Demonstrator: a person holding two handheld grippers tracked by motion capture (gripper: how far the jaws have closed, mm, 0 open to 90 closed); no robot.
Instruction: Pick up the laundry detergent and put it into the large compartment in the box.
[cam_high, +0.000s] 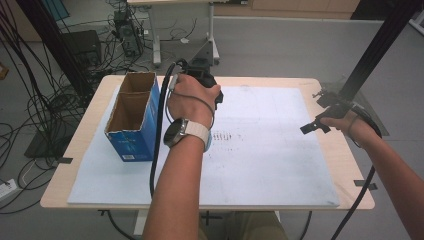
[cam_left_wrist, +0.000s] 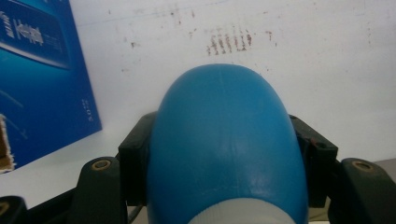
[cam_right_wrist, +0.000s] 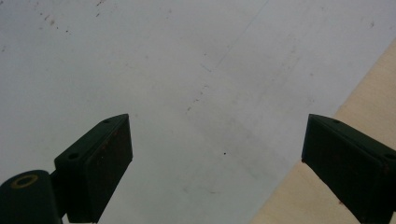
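left gripper (cam_left_wrist: 224, 154) jaws clench a blue bottle (cam_left_wrist: 224, 140); carrying step, next into the box (cam_high: 132, 117) beside the jaws. right gripper (cam_right_wrist: 215, 158) jaws released.

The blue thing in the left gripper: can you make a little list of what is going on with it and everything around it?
held thing: blue rounded object with a white band at its near end; what it is cannot be told
left gripper: shut on the blue object, jaws pressing both sides
right gripper: open, nothing between the jaws, over the mat's right edge
box: blue cardboard, open top, two compartments, left of the left hand
mat: pale, scuffed, covers the wooden table
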